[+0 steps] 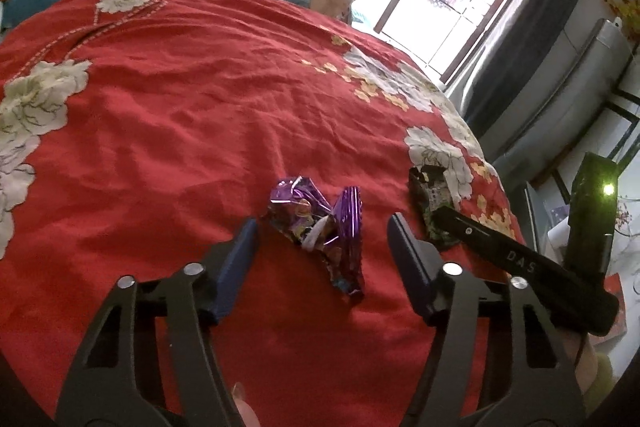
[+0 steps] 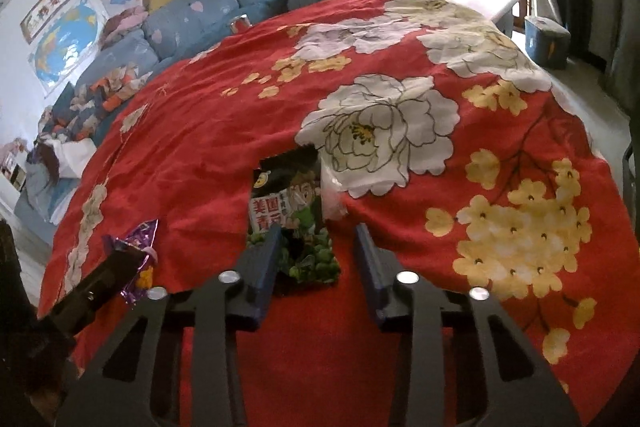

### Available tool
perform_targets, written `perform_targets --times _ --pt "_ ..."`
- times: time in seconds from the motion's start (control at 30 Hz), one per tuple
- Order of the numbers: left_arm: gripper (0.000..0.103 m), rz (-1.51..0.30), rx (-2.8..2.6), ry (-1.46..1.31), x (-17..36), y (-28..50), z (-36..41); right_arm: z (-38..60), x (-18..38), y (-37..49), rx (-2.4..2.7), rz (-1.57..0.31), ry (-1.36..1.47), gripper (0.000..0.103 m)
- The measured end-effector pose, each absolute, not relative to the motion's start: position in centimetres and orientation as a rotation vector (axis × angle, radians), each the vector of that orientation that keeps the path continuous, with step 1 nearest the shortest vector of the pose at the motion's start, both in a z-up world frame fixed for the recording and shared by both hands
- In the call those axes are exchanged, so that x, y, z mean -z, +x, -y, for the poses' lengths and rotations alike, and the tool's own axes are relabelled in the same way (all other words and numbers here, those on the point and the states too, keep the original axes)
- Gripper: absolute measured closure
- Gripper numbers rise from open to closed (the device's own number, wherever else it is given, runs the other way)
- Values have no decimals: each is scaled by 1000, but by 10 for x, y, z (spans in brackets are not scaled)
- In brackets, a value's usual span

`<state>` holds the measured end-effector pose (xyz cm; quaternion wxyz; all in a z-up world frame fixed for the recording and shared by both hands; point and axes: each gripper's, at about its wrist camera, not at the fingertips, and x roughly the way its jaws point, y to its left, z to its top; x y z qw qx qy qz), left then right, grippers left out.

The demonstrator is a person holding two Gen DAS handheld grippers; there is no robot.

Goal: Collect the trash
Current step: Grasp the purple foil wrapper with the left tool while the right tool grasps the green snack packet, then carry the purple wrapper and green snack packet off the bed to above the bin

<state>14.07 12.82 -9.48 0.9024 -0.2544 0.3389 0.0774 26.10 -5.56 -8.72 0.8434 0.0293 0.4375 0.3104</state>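
Two wrist cameras angle down, close over the red cloth point(image 1: 168, 131); both share the purple wrapper point(image 1: 316, 223), at 12 o'clock for the left.

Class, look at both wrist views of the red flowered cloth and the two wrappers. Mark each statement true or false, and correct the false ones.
1. The purple wrapper lies between the left gripper fingers. True.
2. The green snack packet sits in front of the right gripper. True.
3. The cloth is plain blue. False: red with flowers.
4. The purple wrapper is lifted clear of the cloth. False: it rests on it.
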Motion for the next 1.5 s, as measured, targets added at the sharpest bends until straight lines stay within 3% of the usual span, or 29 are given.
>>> perform_targets --times 0.03,0.13,0.23,0.4,1.5 --pt "52 -706 -160 -528 96 142 -128 57 88 261 -667 -928 76 85" --pt "60 -717 -150 -532 99 144 -127 58 89 259 -686 -928 93 92" --pt "72 -725 -141 -545 101 144 -129 59 86 252 -699 -910 98 95" --pt "79 -729 -119 -546 101 142 -128 66 76 238 -705 -866 104 96" --pt "83 -654 149 -310 50 124 -12 197 27 176 -499 -660 155 99"
